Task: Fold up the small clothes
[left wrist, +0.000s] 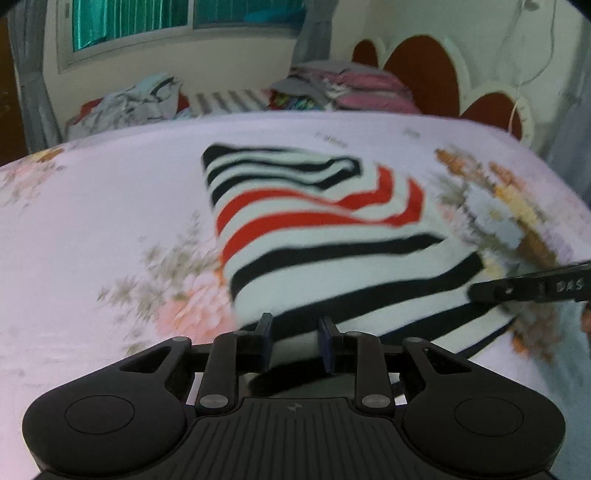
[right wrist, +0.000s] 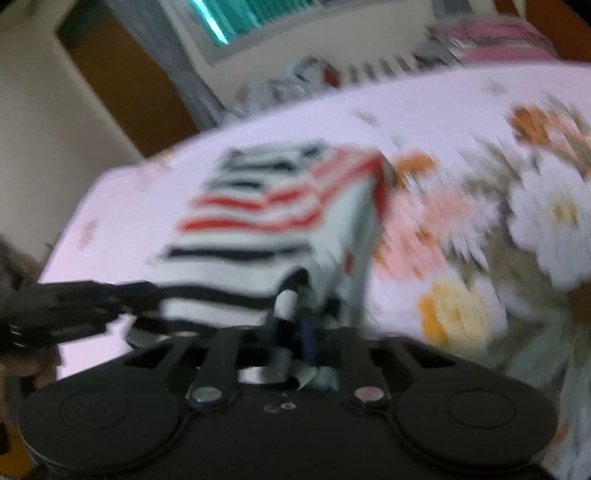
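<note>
Two black two-finger grippers were at work on one garment when I looked. Past my left gripper (left wrist: 295, 328) a white knitted top with red and black stripes (left wrist: 317, 236) lay part-folded on the pale pink floral bedsheet (left wrist: 92, 221), its near hem running in between the blue-padded fingers (left wrist: 325, 343). Those fingers stood a little apart with the cloth bunched between them, and as far as I could judge they were pinching that hem. To the right of that gripper, the dark tip of my right gripper (left wrist: 484, 291) reached in from the edge of the view and touched the hem's far corner.

From the right wrist the picture was badly smeared. My right gripper (right wrist: 291, 325) had its fingers drawn almost together on a fold of the striped top (right wrist: 258, 229), with white cloth bunched up between them and lifted off the sheet (right wrist: 461, 110). The left gripper (right wrist: 92, 295) came in from the left of it, at the same hem.

Beyond the garment, at the far side of the bed, I counted two loose heaps of clothing: one grey and white (left wrist: 136, 103), one pink and grey (left wrist: 347, 88). Behind them were a white headboard with three dark red oval panels (left wrist: 424, 66) and a window with teal curtains (left wrist: 177, 22). Nothing stood between either gripper and the top.
</note>
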### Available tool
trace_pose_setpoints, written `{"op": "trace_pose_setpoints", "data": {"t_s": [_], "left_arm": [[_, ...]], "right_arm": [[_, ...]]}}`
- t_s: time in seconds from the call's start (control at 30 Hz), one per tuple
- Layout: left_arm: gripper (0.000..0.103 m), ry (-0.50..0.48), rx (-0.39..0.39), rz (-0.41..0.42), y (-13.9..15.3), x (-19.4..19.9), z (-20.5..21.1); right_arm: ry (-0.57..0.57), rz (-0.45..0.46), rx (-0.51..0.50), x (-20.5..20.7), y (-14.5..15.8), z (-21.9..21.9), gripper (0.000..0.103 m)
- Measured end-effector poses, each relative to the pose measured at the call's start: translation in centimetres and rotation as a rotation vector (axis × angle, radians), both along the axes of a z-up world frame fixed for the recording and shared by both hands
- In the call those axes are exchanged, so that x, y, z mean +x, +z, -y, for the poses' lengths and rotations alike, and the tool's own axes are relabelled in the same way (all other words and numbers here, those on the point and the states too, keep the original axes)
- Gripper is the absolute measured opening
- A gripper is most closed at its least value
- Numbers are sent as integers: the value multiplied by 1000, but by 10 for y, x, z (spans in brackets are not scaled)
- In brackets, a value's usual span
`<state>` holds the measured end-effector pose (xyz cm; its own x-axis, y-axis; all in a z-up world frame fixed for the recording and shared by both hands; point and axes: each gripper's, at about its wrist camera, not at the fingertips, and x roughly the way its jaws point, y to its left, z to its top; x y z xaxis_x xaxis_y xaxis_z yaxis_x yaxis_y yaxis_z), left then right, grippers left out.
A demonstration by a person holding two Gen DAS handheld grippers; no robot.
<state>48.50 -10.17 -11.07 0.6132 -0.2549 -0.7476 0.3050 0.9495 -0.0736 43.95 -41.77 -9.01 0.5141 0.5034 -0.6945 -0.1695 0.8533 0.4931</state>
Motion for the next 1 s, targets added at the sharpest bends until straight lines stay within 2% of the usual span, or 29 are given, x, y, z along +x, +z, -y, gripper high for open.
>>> {"op": "trace_pose_setpoints", "data": {"t_s": [0.07,0.23,0.3,0.33,0.37,0.43,0.47,0.57,0.63,0.67,0.73,0.87,0.93,1.0], "left_arm": [[28,18,-12,-11,-4,0,-5],[28,37,-25,-30,-14,-3,-12],[28,46,-28,-34,-9,-4,-13],[28,47,-26,-18,-4,-5,-12],[28,41,-21,13,2,-8,-11],[28,31,-31,47,9,-9,-13],[28,33,-45,51,9,-6,-13],[28,38,-56,55,7,7,-11],[28,45,-69,52,4,14,-8],[28,44,-65,46,2,17,-6],[28,39,-61,39,1,21,-3],[29,18,-24,37,9,20,0],[29,21,-52,95,23,16,-5],[29,18,-78,120,32,27,-6]], "right_arm": [[-60,-41,96,-5,-10,9,7],[-118,-45,140,-10,-29,12,2],[-108,-32,106,-7,-19,9,3],[-108,3,81,-10,-7,8,7],[-117,56,56,-13,6,9,21],[-116,102,18,-10,20,10,25],[-106,92,17,-4,20,11,26],[-86,52,40,17,12,13,27],[-74,42,51,27,5,9,23],[-62,70,12,28,5,5,19],[-64,107,-45,30,4,1,18],[-33,54,-49,31,3,1,19],[-47,94,-40,27,17,6,21],[-76,161,-41,33,31,10,22]]}}
